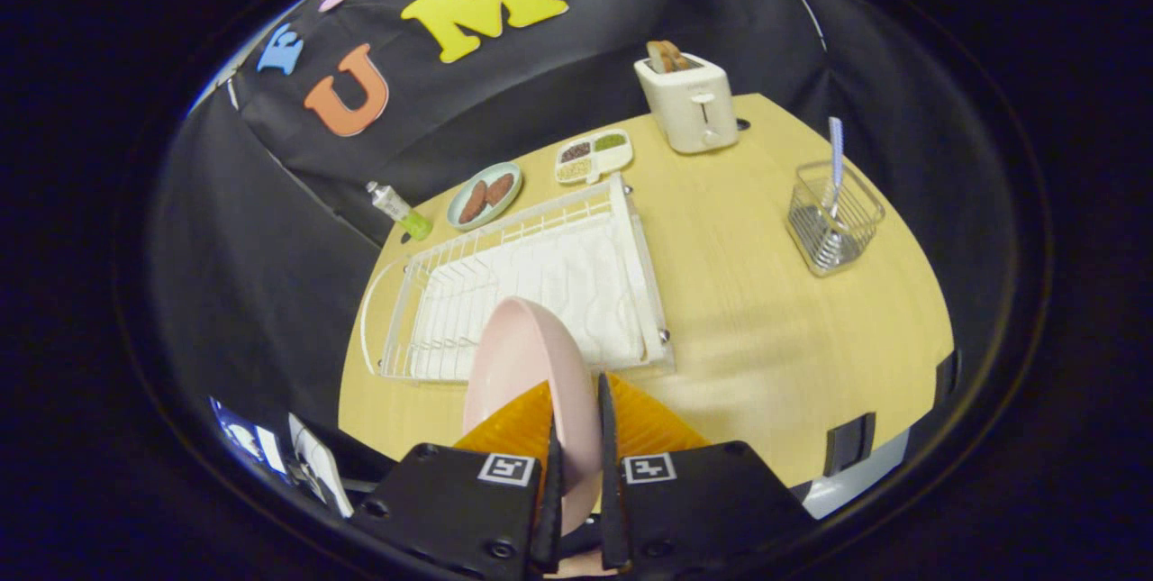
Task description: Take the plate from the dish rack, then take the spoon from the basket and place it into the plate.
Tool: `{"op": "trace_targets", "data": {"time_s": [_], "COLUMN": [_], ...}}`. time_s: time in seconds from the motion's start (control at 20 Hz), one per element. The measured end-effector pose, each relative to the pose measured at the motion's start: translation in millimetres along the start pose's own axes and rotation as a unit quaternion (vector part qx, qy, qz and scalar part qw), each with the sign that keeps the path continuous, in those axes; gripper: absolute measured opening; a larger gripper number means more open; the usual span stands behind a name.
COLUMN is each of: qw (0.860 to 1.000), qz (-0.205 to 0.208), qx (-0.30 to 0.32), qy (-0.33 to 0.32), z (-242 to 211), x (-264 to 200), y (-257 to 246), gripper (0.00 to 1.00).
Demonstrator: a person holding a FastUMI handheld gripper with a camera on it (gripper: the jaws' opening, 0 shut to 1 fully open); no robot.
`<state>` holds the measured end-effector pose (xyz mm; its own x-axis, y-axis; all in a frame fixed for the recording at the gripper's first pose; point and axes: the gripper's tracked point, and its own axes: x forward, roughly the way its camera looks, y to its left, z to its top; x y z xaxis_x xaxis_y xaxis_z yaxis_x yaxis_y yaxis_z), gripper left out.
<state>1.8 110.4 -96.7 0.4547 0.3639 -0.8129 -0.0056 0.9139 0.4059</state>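
In the gripper view, the gripper point(576, 437) pinches one pale pink round plate point(527, 365) on edge between its two orange ribbed fingers point(518, 423), both pressing on the rim. The plate stands upright and is lifted clear of the one white wire dish rack point(522, 279), which lies just beyond the fingers on the light wooden table point(766, 329). The rack's slots hold nothing; a white ribbed mat lines its base.

Well apart to the right stands one clear square wire basket point(833, 216), with one spoon with a pale blue-white handle point(835, 158) upright inside it. Beyond the rack sit one green oval dish point(485, 195) carrying two brown patties, one white divided tray point(593, 156) with three filled compartments, and one cream toaster point(689, 102) with toast poking from its slot. One small bottle with green liquid point(401, 212) lies tilted at the table's far left edge.
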Motion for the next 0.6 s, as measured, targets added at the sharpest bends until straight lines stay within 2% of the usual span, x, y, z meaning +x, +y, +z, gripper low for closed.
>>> {"op": "trace_targets", "data": {"time_s": [0.15,0.3,0.6], "qw": [0.998,0.992,0.981], "qz": [0.033,0.071,0.125], "qx": [0.048,0.092,0.132], "qy": [0.026,0.055,0.066], "z": [-46.3,-75.6,-83.8], "x": [20.4,45.0,81.3], "y": [-31.1,-41.8,-43.1], "gripper": [0.23,0.22,0.22]}}
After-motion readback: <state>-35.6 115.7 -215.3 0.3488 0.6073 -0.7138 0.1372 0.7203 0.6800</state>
